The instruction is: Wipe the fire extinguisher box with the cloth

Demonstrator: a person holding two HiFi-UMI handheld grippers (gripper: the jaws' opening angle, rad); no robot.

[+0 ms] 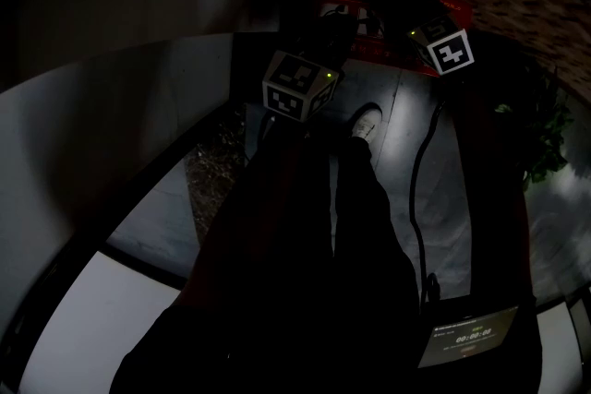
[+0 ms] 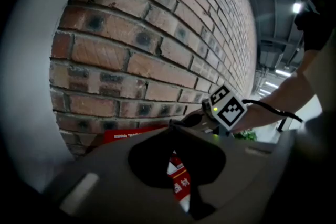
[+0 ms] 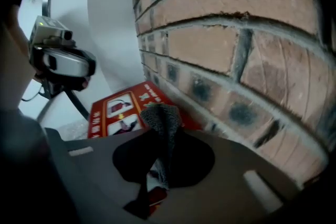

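Observation:
The head view is very dark. The red fire extinguisher box (image 1: 369,43) stands low against the brick wall, in front of both grippers. My right gripper (image 3: 157,131) is shut on a grey knitted cloth (image 3: 161,118), which sticks up out of the jaws just above the box's red pictogram panel (image 3: 119,113). Its marker cube (image 1: 449,49) shows at upper right. My left gripper (image 2: 175,128) is shut with nothing in it; red print of the box (image 2: 179,186) shows through the slit below its tips. Its marker cube (image 1: 297,86) is left of the right one.
A brick wall (image 2: 157,34) rises right behind the box. A white curved wall (image 1: 111,134) runs along the left. The person's leg and pale shoe (image 1: 367,120) stand on the grey floor. A green plant (image 1: 547,143) is at right, a lit timer screen (image 1: 468,335) at bottom right.

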